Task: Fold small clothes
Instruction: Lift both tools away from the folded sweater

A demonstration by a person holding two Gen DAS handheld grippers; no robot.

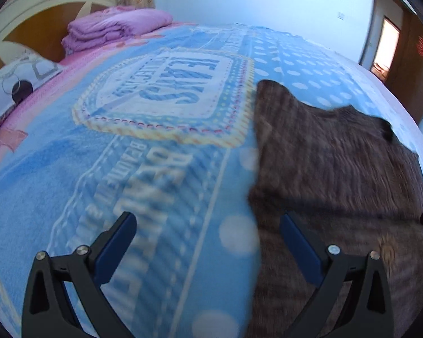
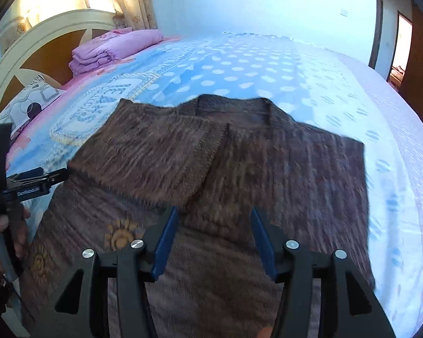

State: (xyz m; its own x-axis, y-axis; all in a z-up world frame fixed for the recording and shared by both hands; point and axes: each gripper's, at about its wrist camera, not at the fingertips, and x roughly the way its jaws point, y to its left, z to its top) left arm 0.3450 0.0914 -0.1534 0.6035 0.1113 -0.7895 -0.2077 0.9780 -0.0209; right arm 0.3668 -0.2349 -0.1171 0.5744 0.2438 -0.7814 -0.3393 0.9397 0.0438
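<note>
While our left gripper [image 1: 208, 222] hung wide open and empty, the brown fuzzy sweater [image 1: 332, 174] lay flat on the blue blanket [image 1: 127, 169] under its right finger. Our right gripper [image 2: 214, 217] stood half open above the sweater, holding nothing. We judged it soft, light and limp, best pinched at a hem or sleeve edge.

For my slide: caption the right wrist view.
Open right gripper above a partly folded brown sweater on a blue polka-dot blanket.
</note>
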